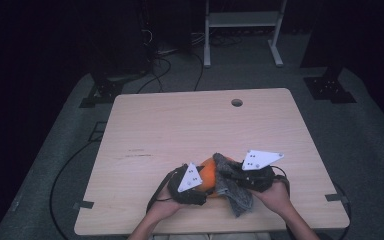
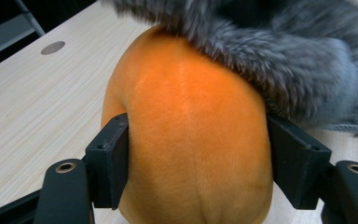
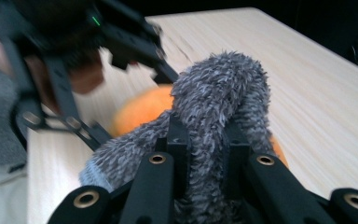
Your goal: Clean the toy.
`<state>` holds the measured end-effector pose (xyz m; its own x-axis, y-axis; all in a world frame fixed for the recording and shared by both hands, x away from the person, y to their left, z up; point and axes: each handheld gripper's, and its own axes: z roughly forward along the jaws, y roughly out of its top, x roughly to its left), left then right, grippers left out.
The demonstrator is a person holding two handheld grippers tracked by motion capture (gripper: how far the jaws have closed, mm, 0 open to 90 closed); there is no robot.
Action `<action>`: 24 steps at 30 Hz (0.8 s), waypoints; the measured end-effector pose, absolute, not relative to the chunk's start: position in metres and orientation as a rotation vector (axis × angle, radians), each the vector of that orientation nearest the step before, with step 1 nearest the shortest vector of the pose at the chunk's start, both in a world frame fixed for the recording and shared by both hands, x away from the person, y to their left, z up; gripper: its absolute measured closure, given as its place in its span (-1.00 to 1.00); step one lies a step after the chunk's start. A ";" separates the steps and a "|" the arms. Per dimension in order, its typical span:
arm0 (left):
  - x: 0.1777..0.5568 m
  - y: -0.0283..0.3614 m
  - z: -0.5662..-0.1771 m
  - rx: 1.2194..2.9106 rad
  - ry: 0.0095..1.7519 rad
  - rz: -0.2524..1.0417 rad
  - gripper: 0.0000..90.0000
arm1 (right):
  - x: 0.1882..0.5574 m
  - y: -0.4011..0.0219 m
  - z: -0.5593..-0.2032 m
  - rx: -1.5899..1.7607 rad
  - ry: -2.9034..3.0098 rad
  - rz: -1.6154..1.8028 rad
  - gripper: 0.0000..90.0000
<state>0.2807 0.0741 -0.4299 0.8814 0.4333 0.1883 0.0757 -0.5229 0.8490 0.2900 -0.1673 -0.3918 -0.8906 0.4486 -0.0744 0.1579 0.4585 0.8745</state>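
An orange soft rounded thing point(image 1: 207, 171) lies near the front edge of the wooden table point(image 1: 180, 125). My left gripper point(image 1: 203, 184) is shut on it; in the left gripper view both black pads point(image 2: 109, 158) press its sides point(image 2: 186, 116). A grey fuzzy sock point(image 1: 232, 189) is draped over the orange thing's top and right side point(image 2: 284, 60). My right gripper point(image 1: 232, 175) is shut on the sock. In the right gripper view its jaws point(image 3: 205, 135) pinch the fuzzy fabric point(image 3: 219, 84), with the orange thing point(image 3: 140, 112) behind it.
The person's hands point(image 1: 162, 205) come in over the table's front edge. A round cable hole point(image 1: 236, 102) sits near the table's far edge. Beyond the table stand a metal frame point(image 1: 242, 20) and loose cables point(image 1: 155, 65) on the floor.
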 end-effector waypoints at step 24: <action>0.276 0.066 -0.431 2.093 0.331 0.510 -0.30 | 0.276 -0.152 -0.383 0.407 2.454 1.371 0.72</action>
<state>0.2757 0.0662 -0.4309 0.8779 0.4210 0.2283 0.0372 -0.5352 0.8439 0.2762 -0.1522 -0.3831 -0.9148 0.3853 -0.1211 0.0989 0.5044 0.8578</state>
